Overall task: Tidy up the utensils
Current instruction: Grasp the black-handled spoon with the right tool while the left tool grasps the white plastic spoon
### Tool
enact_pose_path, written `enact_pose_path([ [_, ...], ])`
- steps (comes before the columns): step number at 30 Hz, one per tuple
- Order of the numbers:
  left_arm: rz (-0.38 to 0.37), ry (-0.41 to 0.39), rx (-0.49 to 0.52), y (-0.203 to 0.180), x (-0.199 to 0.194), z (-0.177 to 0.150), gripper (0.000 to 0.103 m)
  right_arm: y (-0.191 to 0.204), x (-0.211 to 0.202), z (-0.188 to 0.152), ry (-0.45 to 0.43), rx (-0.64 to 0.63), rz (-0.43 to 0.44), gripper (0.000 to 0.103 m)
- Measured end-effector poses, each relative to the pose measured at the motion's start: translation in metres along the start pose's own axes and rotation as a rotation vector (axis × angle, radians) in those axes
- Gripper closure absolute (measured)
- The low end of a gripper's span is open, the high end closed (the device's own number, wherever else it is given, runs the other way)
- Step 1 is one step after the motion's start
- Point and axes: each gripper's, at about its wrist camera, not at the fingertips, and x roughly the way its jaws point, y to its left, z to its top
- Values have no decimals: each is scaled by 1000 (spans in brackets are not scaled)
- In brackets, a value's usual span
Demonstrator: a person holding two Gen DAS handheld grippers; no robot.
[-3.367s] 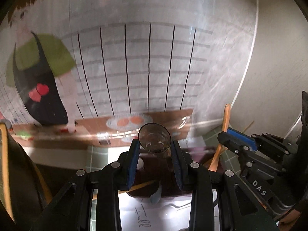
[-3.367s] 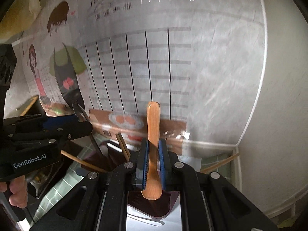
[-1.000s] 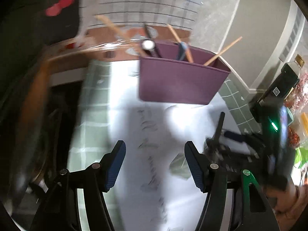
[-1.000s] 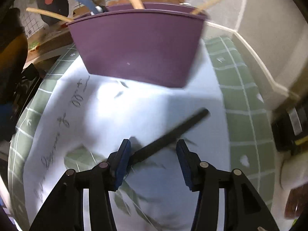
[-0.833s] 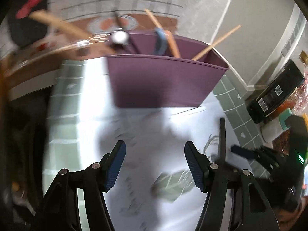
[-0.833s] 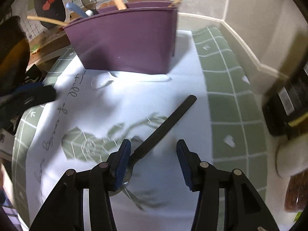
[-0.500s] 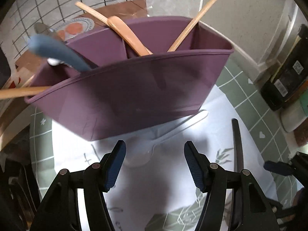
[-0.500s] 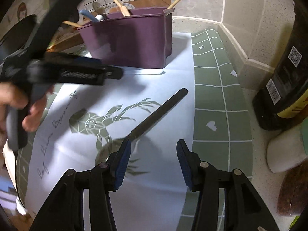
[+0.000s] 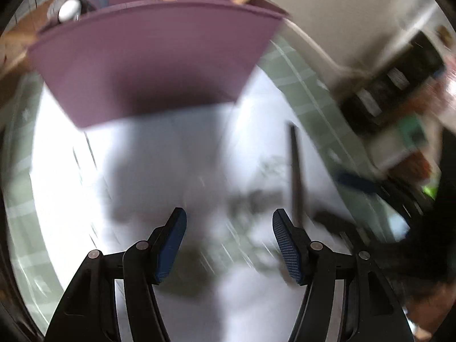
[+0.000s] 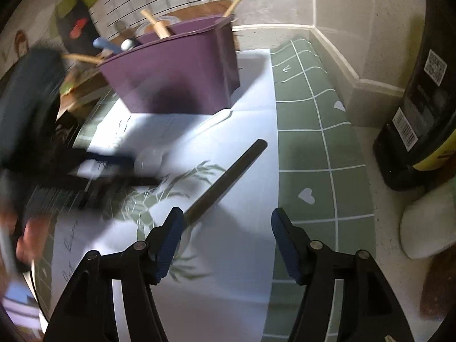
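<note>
1. The right gripper (image 10: pixel 225 225) is empty, its jaws just spread wider, beside the black-handled utensil (image 10: pixel 228 178) flat on the white paper (image 10: pixel 245 256), likely readying a pickup.
2. The left gripper (image 9: pixel 229 229) hangs released and empty over the same sheet.
3. Farther back, the purple caddy (image 10: pixel 176 77) holds upright utensils, so it is the likely destination.

A white sheet (image 10: pixel 228 131) printed with green leaves and handwriting lies on a green mat (image 10: pixel 310 148) with white grid lines and hearts, spread over the worktop (image 10: pixel 396 262). A dark bottle (image 10: pixel 424 97) with a yellow label stands at the right, near the wall (image 10: pixel 367 14). A cartoon poster (image 10: pixel 77 14) hangs behind.
</note>
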Motion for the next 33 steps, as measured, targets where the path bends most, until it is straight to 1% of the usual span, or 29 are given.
enact_pose_path([
  [2, -32, -6, 2, -9, -13, -24, 40, 2, 5, 7, 1, 18, 1, 42],
  [4, -22, -25, 5, -13, -25, -39, 40, 9, 11, 14, 1, 20, -9, 45],
  [5, -1, -39, 9, -14, -30, -44, 40, 12, 17, 18, 6, 12, -20, 53],
  [6, 49, -64, 24, -14, -38, -51, 40, 15, 22, 22, 15, 0, -33, 63],
  [8, 126, -99, 48, -12, -47, -51, 40, 22, 32, 25, 34, -23, -56, 73],
  [10, 147, -101, 47, -1, -49, -44, 40, 26, 31, 24, 33, -33, -57, 78],
  [11, 149, -100, 41, 2, -49, -41, 40, 25, 30, 22, 42, -35, -35, 84],
  [12, 152, -99, 37, 6, -48, -37, 41, 24, 29, 19, 46, -40, -24, 87],
  [16, 160, -80, 71, -5, -27, -10, 48, 17, 18, 4, 45, -95, -53, 90],
  [17, 159, -76, 81, -5, -27, -7, 49, 13, 15, 1, 49, -90, -46, 91],
  [19, 163, -65, 115, -13, -16, 11, 52, 4, 8, -6, 52, -69, -35, 91],
  [20, 160, -56, 138, -17, -12, 19, 55, 0, 5, -9, 51, -60, -34, 92],
  [21, 161, -50, 149, -21, -8, 25, 61, -5, 2, -13, 52, -48, -30, 92],
  [22, 166, -32, 163, -25, 1, 35, 63, -8, -1, -14, 53, -41, -23, 92],
  [23, 168, -19, 167, -27, 6, 40, 66, -11, -3, -17, 52, -32, -17, 92],
  [26, 203, 15, 154, -27, 23, 57, 67, -18, -7, -22, 62, -24, 19, 92],
  [28, 214, 35, 146, -25, 32, 63, 70, -22, -9, -24, 64, -23, 33, 92],
  [30, 223, 42, 143, -23, 38, 66, 88, -23, -11, -24, 62, -28, 39, 92],
  [32, 238, 28, 132, -19, 37, 65, 93, -24, -11, -24, 62, -28, 41, 92],
  [33, 232, 30, 124, -18, 36, 64, 93, -23, -11, -24, 63, -29, 42, 92],
])
